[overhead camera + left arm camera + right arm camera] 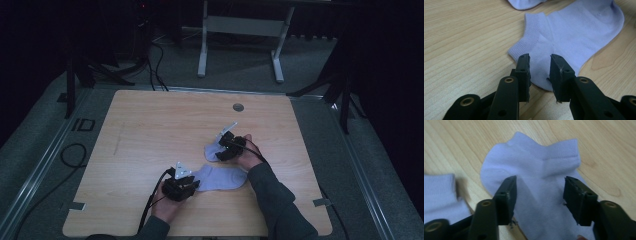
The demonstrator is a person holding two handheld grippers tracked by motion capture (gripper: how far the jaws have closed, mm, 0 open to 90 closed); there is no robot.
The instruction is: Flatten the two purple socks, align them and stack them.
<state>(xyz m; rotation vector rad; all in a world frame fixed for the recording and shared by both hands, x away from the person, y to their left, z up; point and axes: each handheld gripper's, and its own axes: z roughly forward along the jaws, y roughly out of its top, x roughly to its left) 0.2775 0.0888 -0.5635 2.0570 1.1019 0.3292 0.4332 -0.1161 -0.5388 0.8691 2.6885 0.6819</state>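
Two pale lavender ankle socks lie on the wooden table (150, 130). The near sock (223, 177) (574, 32) lies flat, cuff toward my left gripper (196, 184) (539, 58). That gripper's jaws stand a little apart over the sock's heel edge, with flat cloth showing in the gap. The far sock (212, 153) (531, 160) lies under my right gripper (220, 151) (539, 180), whose jaws stand wide open above its middle and grip nothing. In the right gripper view the near sock's cuff (439, 195) lies at the left. The far sock's edge (524, 3) peeks in at the top of the left gripper view.
A round grey grommet (238, 107) sits near the table's far edge. A cable (150, 205) trails from the left gripper over the near edge. Beyond the table stand a white desk frame (240, 30) and dark stands (345, 95) on the floor.
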